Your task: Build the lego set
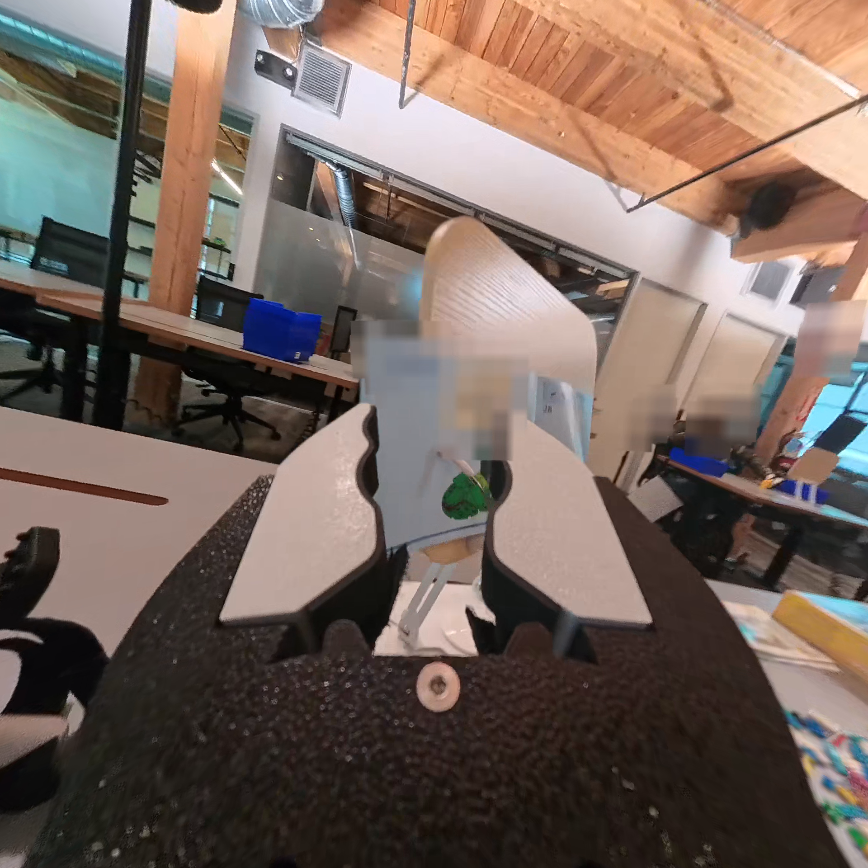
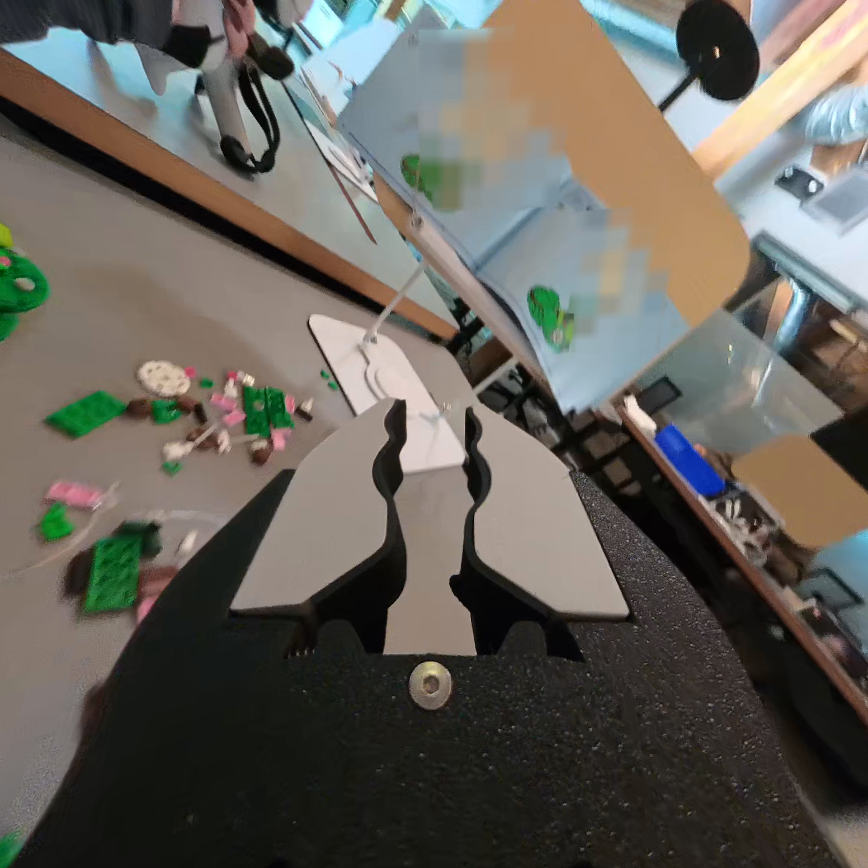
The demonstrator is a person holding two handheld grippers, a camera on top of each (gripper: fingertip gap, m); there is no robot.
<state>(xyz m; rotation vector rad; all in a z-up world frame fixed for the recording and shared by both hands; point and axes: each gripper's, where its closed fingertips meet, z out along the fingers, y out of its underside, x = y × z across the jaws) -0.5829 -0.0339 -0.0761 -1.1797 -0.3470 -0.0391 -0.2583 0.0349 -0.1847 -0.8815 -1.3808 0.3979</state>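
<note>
My left gripper [image 1: 444,441] is open and empty, held up off the table and pointing at an instruction booklet [image 1: 413,469] propped on a white stand [image 1: 425,606]. My right gripper [image 2: 434,413] is open with a narrow gap and empty, low over the grey table [image 2: 155,291], its tips near the stand's white base [image 2: 371,371]. The booklet [image 2: 507,282] also leans above that base. Loose green, pink, brown and white lego pieces [image 2: 225,413] lie to the left of the right gripper. A green plate [image 2: 112,573] lies nearer. A partly built green model [image 2: 19,291] sits at the far left edge.
A yellow box [image 1: 826,629] and a heap of colourful small pieces [image 1: 840,775] are at the right of the left wrist view. A black object [image 1: 28,610] lies at its left edge. The table's far wooden edge [image 2: 263,206] runs behind the stand. Desks and chairs stand beyond. The left gripper's tips are roughly 35 centimeters from the right gripper's. My right gripper is the nearer one to the green plate [image 2: 112,573]: about 15 centimeters, against 40 centimeters. The partly built green model [image 2: 19,291] lies around 25 centimeters away from my right fingertips.
</note>
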